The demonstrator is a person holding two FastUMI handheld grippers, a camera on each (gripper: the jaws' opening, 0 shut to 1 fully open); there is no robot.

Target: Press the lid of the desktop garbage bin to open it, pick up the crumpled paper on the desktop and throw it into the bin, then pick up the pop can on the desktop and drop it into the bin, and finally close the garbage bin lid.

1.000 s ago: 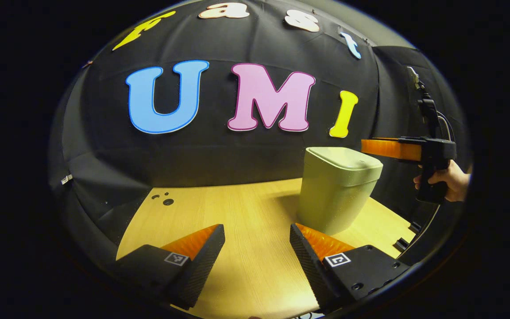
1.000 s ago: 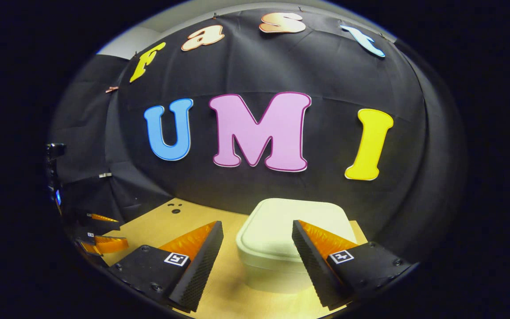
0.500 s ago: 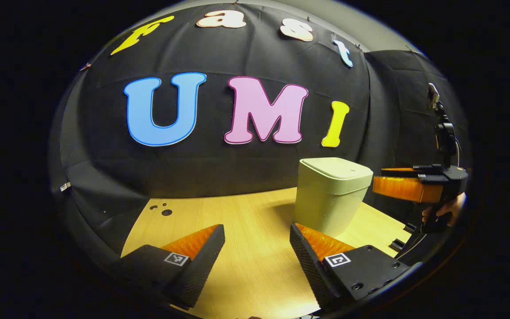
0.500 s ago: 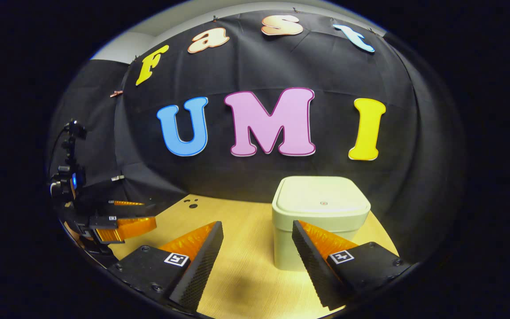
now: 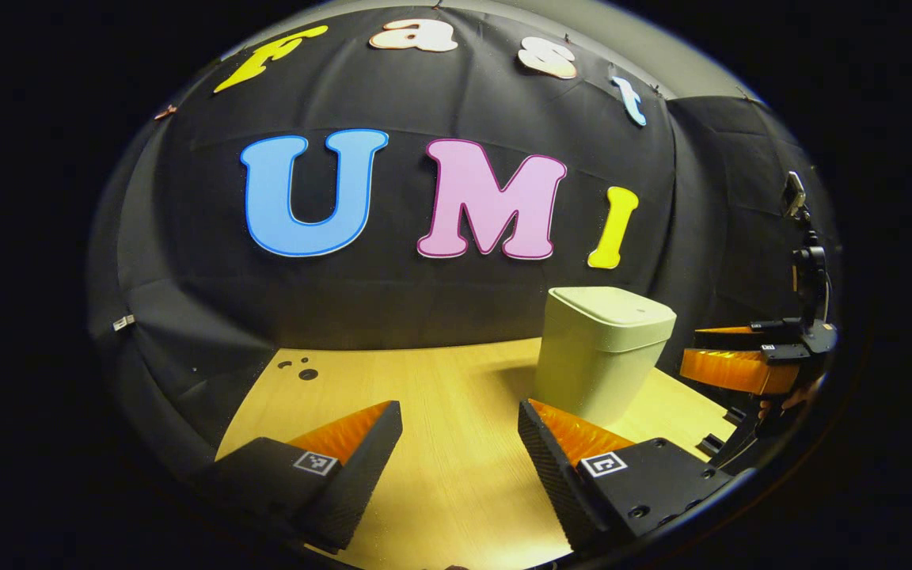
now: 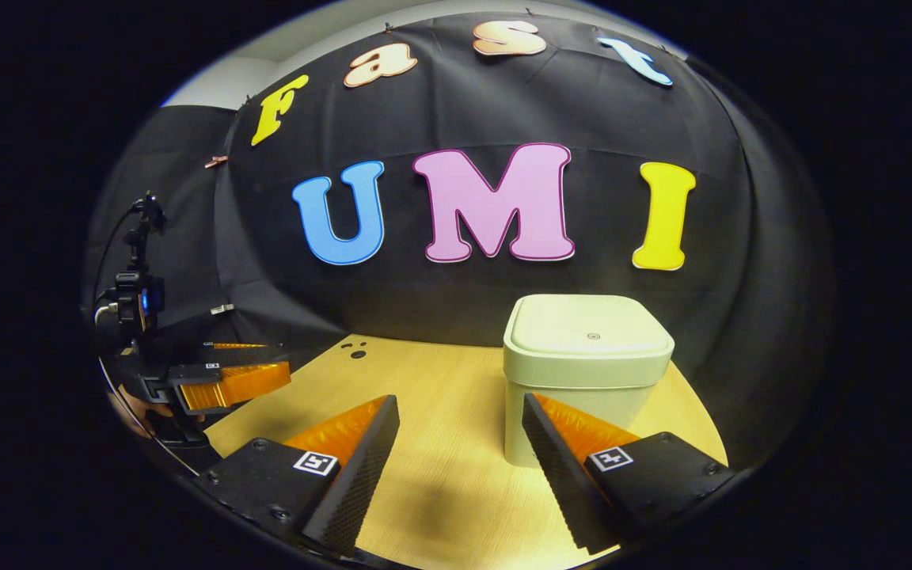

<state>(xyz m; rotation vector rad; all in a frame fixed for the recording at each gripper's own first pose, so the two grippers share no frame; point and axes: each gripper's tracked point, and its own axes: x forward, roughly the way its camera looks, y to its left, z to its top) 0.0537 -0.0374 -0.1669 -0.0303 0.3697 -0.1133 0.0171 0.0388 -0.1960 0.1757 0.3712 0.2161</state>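
left tool (image 5: 460,443) and right tool (image 6: 460,439) both wide open, holding nothing, above table (image 6: 440,380); bin (image 6: 587,360) lid down.

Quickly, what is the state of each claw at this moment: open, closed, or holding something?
Left claw: open, holding nothing, above the table.
Right claw: open, holding nothing, in front of the bin, whose lid is shut.

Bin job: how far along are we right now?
Looks finished, or nearly so. The bin stands on the table with its lid shut, and no paper or can lies on the visible tabletop, though whether they are inside can't be seen. Nothing is in hand: the left tool and right tool are both open and empty, held apart from the bin. Nothing visible is left.
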